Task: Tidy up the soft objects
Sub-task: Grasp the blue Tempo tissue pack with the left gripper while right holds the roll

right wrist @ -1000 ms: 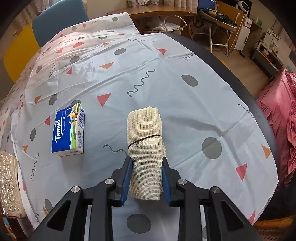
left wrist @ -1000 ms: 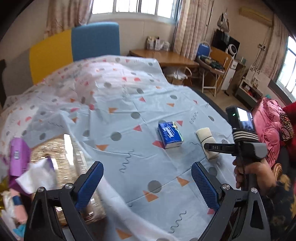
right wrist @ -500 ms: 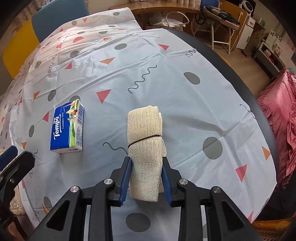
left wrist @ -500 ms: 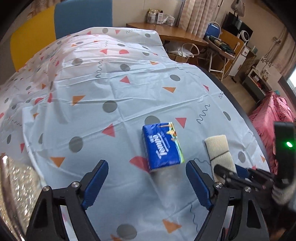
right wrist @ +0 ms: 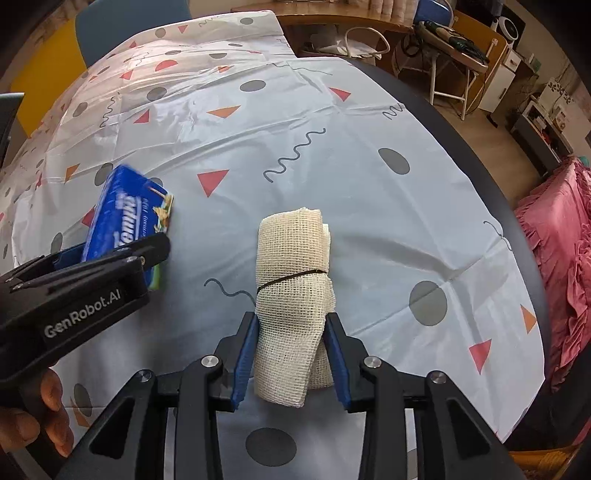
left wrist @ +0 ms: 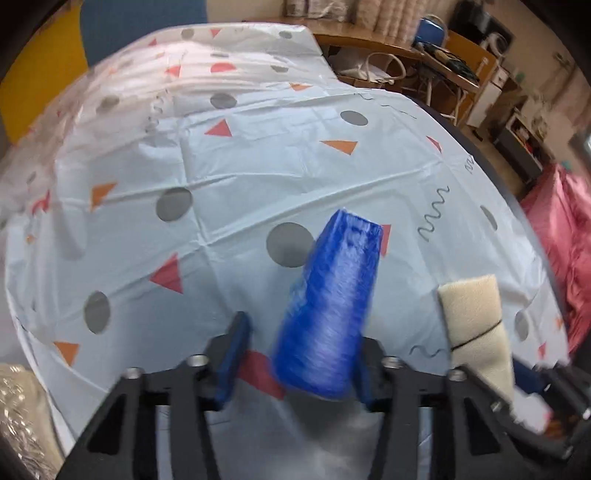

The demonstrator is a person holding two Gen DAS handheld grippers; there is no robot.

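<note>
Left gripper (left wrist: pixel 299 369): tissue pack (left wrist: pixel 328 314) is gripped, tilted, at 9 o'clock.
Right gripper (right wrist: pixel 290 354): cloth roll (right wrist: pixel 295 295) is clamped, centre.
Progress: both are grasped; none is sorted yet.

Your left wrist camera sits low and close over the patterned tablecloth (left wrist: pixel 258 177), looking forward between its own blue fingers (left wrist: pixel 236 354) toward the wooden desk (left wrist: pixel 369 38) at the top of the frame, with the blue tissue pack (left wrist: pixel 332 314) blurred and filling the lower centre. Your right wrist camera looks the same way from a little higher, with the rolled mesh cloth (right wrist: pixel 291 295) at lower centre. Both views share the cloth, pack, roll (lower right in the left view) and desk (right wrist: pixel 332 16); the right view also shows the left gripper (right wrist: pixel 122 254) at left.
</note>
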